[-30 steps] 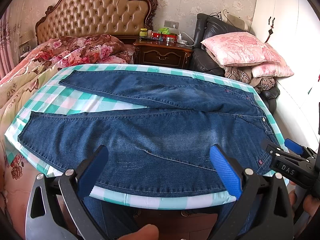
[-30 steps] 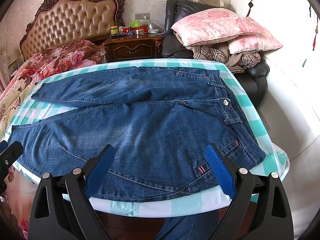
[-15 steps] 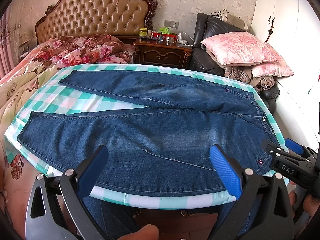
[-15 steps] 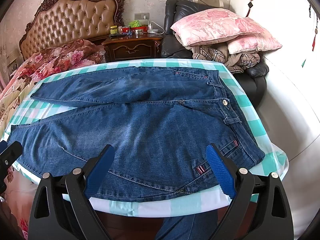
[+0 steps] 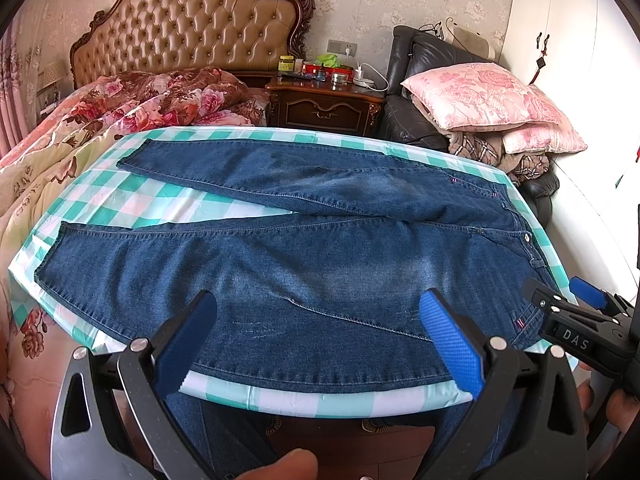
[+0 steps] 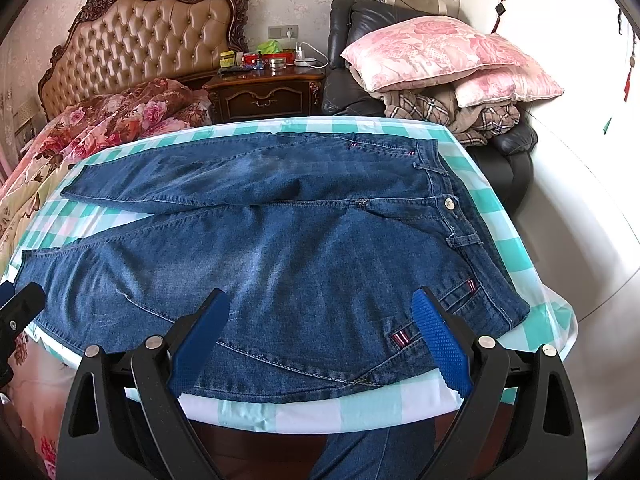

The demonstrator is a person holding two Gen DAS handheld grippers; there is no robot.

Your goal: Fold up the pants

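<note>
So I'm looking down both cams and the pants [image 5: 320, 248] are lying flat on the surface [image 5: 132, 204], which is wearing a green-and-white checked cloth. Taking the waistband button [image 6: 451, 203] as my landmark: the two legs are running away from it toward the bed [image 5: 80, 140] side, splitting apart into a V so a wedge of checked cloth is showing between them, and the waistband is sitting along the surface edge nearest the black armchair [image 6: 400, 40]. The near leg is hanging right at the front edge of the surface. My left hand-held gripper [image 5: 320, 340] is hovering over that near leg, well away from the button toward the leg ends, with its blue pads [image 5: 452, 344] spread wide and pinching nothing. My right hand-held gripper [image 6: 316, 336] is hovering over the hip area, just on the near side of the button, next to the striped pocket tab [image 6: 400, 338], and its fingers are also spread wide with nothing between them. Past the button, on the far side, a pink floral pillow [image 6: 432, 52] is sitting stacked on the armchair, and a dark wooden nightstand [image 6: 264, 96] is standing between that and the tufted headboard [image 6: 140, 48].
</note>
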